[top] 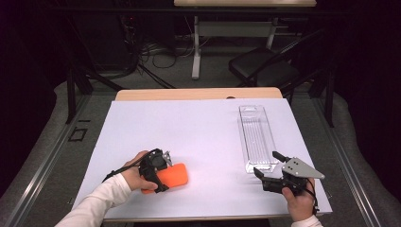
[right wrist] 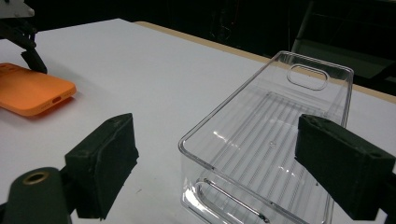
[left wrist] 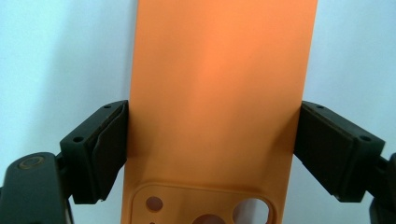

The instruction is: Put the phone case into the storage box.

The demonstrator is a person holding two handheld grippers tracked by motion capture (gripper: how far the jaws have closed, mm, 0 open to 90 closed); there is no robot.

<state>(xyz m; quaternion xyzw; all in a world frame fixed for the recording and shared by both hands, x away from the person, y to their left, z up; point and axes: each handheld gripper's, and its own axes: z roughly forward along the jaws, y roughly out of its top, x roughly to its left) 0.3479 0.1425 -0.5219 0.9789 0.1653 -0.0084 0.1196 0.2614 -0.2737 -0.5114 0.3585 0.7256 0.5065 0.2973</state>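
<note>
An orange phone case (top: 176, 176) lies flat on the white table (top: 189, 137), near the front left. My left gripper (top: 160, 166) points down over its left end. In the left gripper view the two black pads (left wrist: 109, 149) press on the long sides of the case (left wrist: 215, 93), camera cut-out nearest me. A clear plastic tray (top: 256, 135) lies lengthwise at the right. My right gripper (top: 266, 163) sits at the tray's near end, open; in its own view the jaws (right wrist: 224, 140) stand wide with the tray's near corner (right wrist: 280, 56) ahead of them, untouched.
The white sheet covers a wooden tabletop (top: 198, 93) whose far edge shows. Behind it stand a dark chair (top: 262, 66), a table leg (top: 196, 47) and floor cables. The orange case (right wrist: 32, 91) and the left gripper (right wrist: 23, 42) show at the far left of the right gripper view.
</note>
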